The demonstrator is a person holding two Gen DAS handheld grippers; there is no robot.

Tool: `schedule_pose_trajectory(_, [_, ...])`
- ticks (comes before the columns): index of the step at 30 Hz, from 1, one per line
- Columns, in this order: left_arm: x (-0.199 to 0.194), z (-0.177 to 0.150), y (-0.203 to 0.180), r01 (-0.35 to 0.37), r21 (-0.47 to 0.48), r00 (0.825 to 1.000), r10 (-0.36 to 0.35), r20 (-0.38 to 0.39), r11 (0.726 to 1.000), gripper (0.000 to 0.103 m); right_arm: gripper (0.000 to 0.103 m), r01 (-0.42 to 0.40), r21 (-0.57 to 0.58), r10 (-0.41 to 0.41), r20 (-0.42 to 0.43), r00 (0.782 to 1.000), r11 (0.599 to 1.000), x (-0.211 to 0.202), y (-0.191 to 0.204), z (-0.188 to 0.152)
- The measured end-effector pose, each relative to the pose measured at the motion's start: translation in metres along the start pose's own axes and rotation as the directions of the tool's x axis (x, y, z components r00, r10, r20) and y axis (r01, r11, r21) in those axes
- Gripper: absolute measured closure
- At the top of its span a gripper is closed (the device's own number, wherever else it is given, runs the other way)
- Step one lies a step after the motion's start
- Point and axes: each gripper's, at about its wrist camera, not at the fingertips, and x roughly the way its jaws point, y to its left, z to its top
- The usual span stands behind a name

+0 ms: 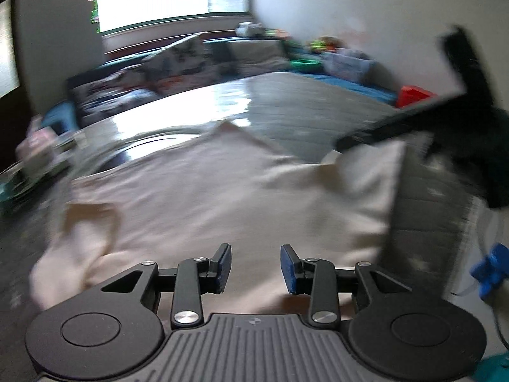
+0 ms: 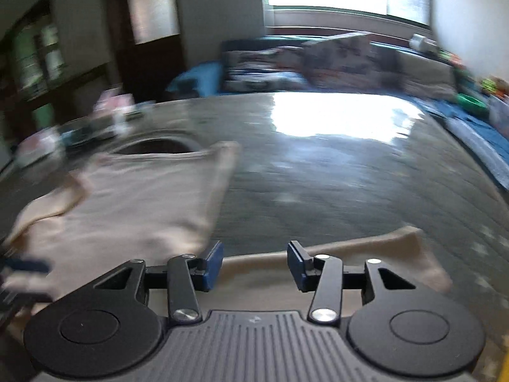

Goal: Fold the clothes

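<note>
Left wrist view: left tongs [image 1: 256,269] hang released above a cream garment [image 1: 197,197] on the grey surface [image 1: 302,111]; right tongs [image 2: 254,267] likewise released, gripping nothing.

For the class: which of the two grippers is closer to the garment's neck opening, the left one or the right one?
Left, narrowly and hedged. The left gripper hangs over the cream garment, its neck opening straight ahead; the right gripper sits off the garment's right edge.

Cream garment [image 2: 133,203] on grey table [image 2: 350,191]
</note>
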Motion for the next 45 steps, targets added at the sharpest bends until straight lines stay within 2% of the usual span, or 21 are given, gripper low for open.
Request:
schedule_pose_trajectory(4, [0.005,-0.002,0.036,-0.136,-0.093,0.991,0.134,-0.022,0.986,0.066,0.050,-0.108,-0.105,0.107,-0.016,0.994,0.989,0.004,0.045,0.002])
schedule_pose_trajectory(7, [0.008,-0.002,0.064,-0.157,-0.181,0.988,0.151,-0.044,0.971,0.066,0.048,-0.162,-0.153,0.158,-0.038,0.987,0.975,0.010,0.073,-0.001])
schedule_pose_trajectory(10, [0.013,-0.001,0.082,-0.125,-0.252,0.992,0.113,-0.062,0.960,0.066,0.047,-0.188,-0.177,0.179,-0.066,0.982,0.966,0.019,0.090,-0.006])
schedule_pose_trajectory(14, [0.025,0.004,0.088,-0.111,-0.287,0.994,0.101,-0.051,0.952,0.066,0.047,-0.195,-0.183,0.178,-0.105,0.978,0.964,0.032,0.096,-0.015])
schedule_pose_trajectory(17, [0.039,0.009,0.090,-0.139,-0.311,0.990,0.125,-0.065,0.940,0.066,0.042,-0.196,-0.193,0.179,-0.102,0.979,0.961,0.033,0.098,-0.019])
schedule_pose_trajectory(22, [0.052,0.014,0.098,-0.235,-0.332,0.972,0.230,-0.057,0.913,0.068,0.040,-0.203,-0.198,0.185,-0.108,0.977,0.959,0.033,0.097,-0.019])
schedule_pose_trajectory(27, [0.058,0.016,0.092,-0.327,-0.252,0.944,0.326,-0.049,0.911,0.068,0.037,-0.215,-0.189,0.198,-0.103,0.975,0.958,0.035,0.095,-0.018])
schedule_pose_trajectory(30, [0.056,0.016,0.088,-0.352,-0.234,0.935,0.353,-0.038,0.906,0.070,0.034,-0.220,-0.194,0.205,-0.096,0.974,0.956,0.035,0.096,-0.020])
schedule_pose_trajectory(32, [0.055,0.016,0.084,-0.368,-0.205,0.929,0.370,-0.031,0.907,0.076,0.033,-0.224,-0.201,0.209,-0.093,0.974,0.954,0.035,0.096,-0.021])
schedule_pose_trajectory(37, [0.054,0.013,0.071,-0.398,-0.111,0.917,0.399,-0.018,0.910,0.076,0.029,-0.251,-0.192,0.238,-0.091,0.967,0.949,0.037,0.092,-0.020])
schedule_pose_trajectory(45, [0.060,0.017,0.050,-0.483,0.002,0.876,0.483,-0.020,0.876,0.074,0.024,-0.307,-0.181,0.297,-0.077,0.952,0.934,0.039,0.084,-0.022])
